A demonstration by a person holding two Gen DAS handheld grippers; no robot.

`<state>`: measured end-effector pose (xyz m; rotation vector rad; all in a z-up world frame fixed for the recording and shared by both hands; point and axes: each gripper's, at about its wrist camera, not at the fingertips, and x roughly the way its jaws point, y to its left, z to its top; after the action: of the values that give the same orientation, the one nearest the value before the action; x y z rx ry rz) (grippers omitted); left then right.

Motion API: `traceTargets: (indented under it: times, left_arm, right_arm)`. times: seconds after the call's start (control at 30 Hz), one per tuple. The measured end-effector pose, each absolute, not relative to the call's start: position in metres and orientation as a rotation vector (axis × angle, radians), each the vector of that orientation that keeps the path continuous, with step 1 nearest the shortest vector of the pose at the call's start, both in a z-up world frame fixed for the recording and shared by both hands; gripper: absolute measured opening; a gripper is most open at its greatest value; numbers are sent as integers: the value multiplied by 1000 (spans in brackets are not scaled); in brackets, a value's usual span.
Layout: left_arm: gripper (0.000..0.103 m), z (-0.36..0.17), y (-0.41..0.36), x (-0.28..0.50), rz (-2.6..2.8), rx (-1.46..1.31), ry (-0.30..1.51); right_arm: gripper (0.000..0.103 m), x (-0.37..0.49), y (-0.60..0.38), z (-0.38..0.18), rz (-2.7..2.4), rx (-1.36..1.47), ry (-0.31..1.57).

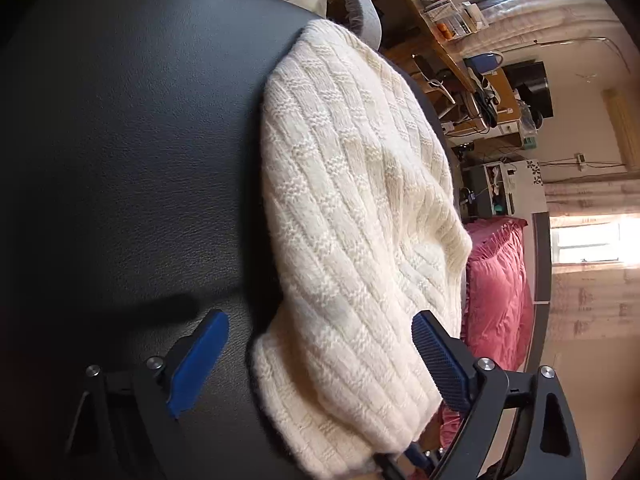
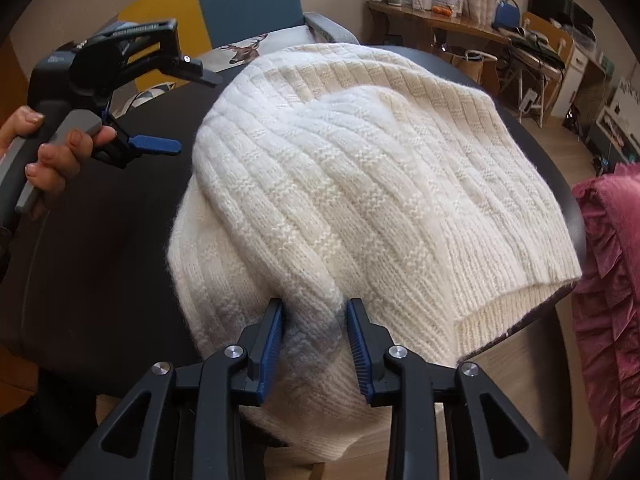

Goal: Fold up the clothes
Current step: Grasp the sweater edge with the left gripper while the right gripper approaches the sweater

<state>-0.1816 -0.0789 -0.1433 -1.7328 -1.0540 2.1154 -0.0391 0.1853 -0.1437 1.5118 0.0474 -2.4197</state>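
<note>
A cream knit sweater [image 2: 360, 184] lies folded on a dark bench [image 2: 100, 220], towards the bench's right edge, its ribbed hem [image 2: 516, 308] hanging just over that edge; one layer is doubled over the rest, and a rolled fold of it runs down to the right gripper [image 2: 314, 320]; the right fingers [image 2: 272, 340] stand narrow on either side of that fold, pads touching the knit, holding it. The left gripper [image 1: 320, 356] sits at the sweater's near end with its fingers [image 1: 198, 360] wide, one over bare bench, the other [image 1: 440, 360] at the far side of the knit; in the right wrist view it hangs to the left of the sweater, apart from it, a hand [image 2: 60, 156] wrapped round its grey handle. Beyond the bench stand a chair [image 2: 244, 4] in yellow and teal with a deer cushion [image 2: 244, 54], and a wooden shelf [image 2: 432, 20] crowded with small things; a pink quilt [image 2: 612, 280] lies to the right.
</note>
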Motion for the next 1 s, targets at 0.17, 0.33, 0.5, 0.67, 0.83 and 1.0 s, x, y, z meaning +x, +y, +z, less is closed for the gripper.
traceTargets:
  times: [0.17,0.33,0.5,0.67,0.83,1.0]
  left_arm:
    - [50,-166,-83,-184,1994,-1765,-1185]
    - [50,-167,-83,-185,1974,-1763,-1192]
    - [26,-159,-73,-184,1998,-1770,-1100]
    - [10,-142,-62,-178,2105,-1727,-977]
    - [7,-108,-49,-170,2321,-1617,-780]
    - [6,-64,-31,-157,2558,-1459,-492]
  right_arm:
    - [36,-39,184,-146,-2434,1520,31]
    - [39,-40,184,-149,-2447,1529,15]
    - [39,-40,183,-152,-2461,1537,0]
    - [40,-38,176,-157,-2463,1546,80]
    - [34,-35,179,-152,-2463,1527,12]
    - [24,-28,174,-142,-2455,1462,-1]
